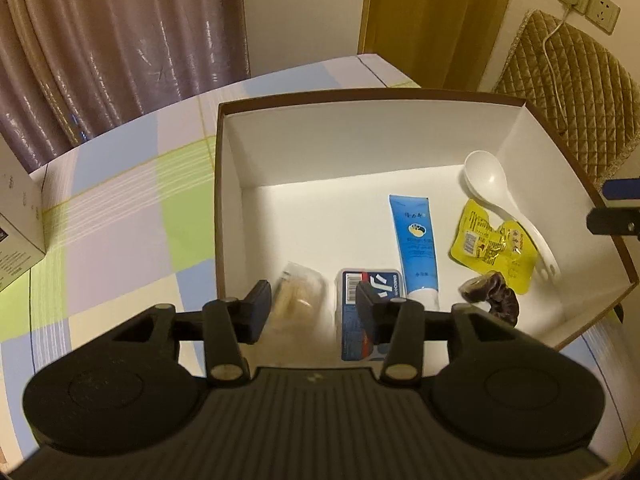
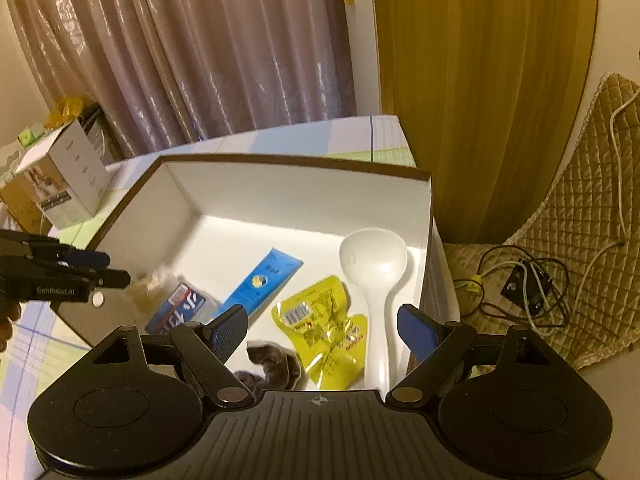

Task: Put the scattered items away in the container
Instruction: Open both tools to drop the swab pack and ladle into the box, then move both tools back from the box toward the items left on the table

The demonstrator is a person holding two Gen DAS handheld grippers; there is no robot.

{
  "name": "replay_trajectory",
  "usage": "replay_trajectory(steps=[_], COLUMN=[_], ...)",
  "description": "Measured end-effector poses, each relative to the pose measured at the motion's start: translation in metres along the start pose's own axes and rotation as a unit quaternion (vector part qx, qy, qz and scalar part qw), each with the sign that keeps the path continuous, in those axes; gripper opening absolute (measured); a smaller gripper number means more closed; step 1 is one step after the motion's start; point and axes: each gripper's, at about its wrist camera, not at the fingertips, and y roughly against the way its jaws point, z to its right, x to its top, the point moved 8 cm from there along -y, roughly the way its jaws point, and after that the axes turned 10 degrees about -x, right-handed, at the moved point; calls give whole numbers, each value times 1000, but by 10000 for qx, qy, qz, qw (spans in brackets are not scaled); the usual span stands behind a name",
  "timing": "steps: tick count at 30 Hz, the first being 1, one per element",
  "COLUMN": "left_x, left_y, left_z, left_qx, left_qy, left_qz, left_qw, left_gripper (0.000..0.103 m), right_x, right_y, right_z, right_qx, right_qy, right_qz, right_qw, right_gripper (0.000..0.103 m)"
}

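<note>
- Inside, the white box [image 1: 224, 184] with brown outer walls stands on the checked surface [image 1: 120, 208] and holds six things.
- A blue tube [image 1: 414, 240] lies flat mid-floor, long axis running from the near wall toward the far wall, its white cap at the near end.
- A white spoon [image 1: 486, 178] lies by the right wall, bowl toward the far corner, handle toward the near wall.
- A yellow packet [image 1: 494, 246] lies over the spoon's handle; a dark scrunchie [image 1: 498, 294] sits just beside it.
- A blue-and-white pack [image 1: 354, 292] and a clear bag of pale sticks [image 1: 298, 294] lie near the left wall.
- The left tongs [image 1: 314, 308] stand partly spread above the clear bag, pinching nothing.
- The right tongs [image 2: 322, 326] stand wide over the packet, empty.
</note>
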Motion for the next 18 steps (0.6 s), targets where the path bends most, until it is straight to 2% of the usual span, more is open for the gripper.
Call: replay_trajectory(steps=[7, 18], left_x=[-6, -6], left_y=[10, 21], left_z=[-2, 13], left_qx=[125, 33], left_qy=[37, -121], left_qz=[-65, -37], left_qw=[9999, 9999], left_gripper=[50, 50], right_x=[-12, -25], right_y=[3, 5], right_z=[-8, -17], right_qx=[-112, -77], right_qy=[294, 386], right_qz=[-234, -426], right_qw=[9992, 9983], right_gripper=[87, 87])
